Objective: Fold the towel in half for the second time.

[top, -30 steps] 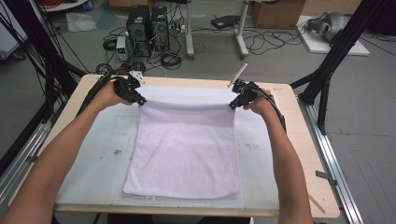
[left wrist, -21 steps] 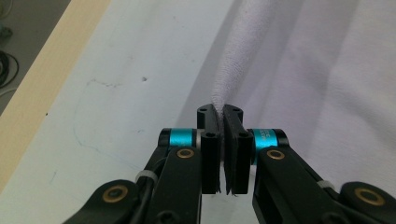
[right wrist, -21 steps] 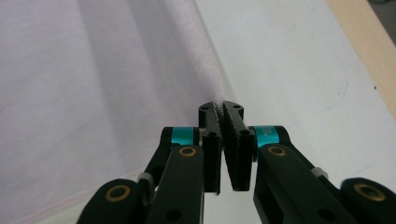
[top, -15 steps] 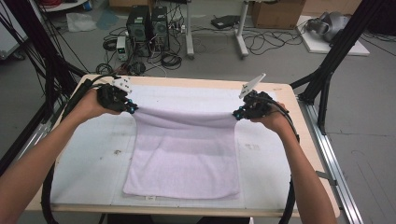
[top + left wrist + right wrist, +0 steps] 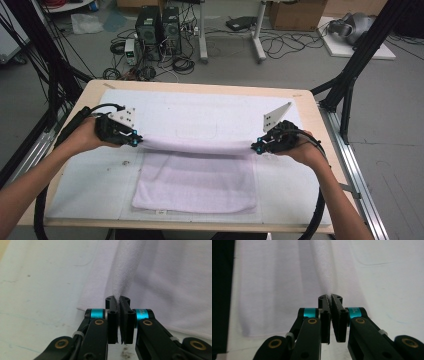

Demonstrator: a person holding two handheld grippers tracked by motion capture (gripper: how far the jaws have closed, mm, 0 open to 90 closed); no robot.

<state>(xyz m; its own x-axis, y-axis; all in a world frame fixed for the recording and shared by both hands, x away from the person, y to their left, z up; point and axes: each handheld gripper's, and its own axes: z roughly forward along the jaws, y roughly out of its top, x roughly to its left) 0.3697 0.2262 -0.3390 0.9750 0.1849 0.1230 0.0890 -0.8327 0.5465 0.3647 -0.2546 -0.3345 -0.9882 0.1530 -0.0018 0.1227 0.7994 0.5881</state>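
Towel [image 5: 197, 185]: white terry cloth on the table's pale mat [image 5: 90, 185]; its far edge is lifted and stretched between both grippers, while the near part lies flat toward the person.
Step in hand: by my reading, folding the far edge over toward the near edge to halve the cloth.
Left gripper [image 5: 134, 141]: jaws pressed together on the far-left corner; in the left gripper view [image 5: 119, 300] the terry edge rises straight out from between the pads.
Right gripper [image 5: 256, 147]: pinching the far-right corner the same way; in the right gripper view [image 5: 330, 298] a thin sliver of cloth sits between the closed pads.
Tension: the held edge sags only slightly in the middle; keeping the hands this far apart should stop the fold from bunching.
Height: carry the edge just above the lower layer so it does not drag and shift it.
Alignment: bring both corners level and lay them onto the near corners together, side edges matching.
Release: open the jaws only once the cloth rests flat.
Risk: the right-hand bite looks shallow, so a sharp tug could pull that corner free.
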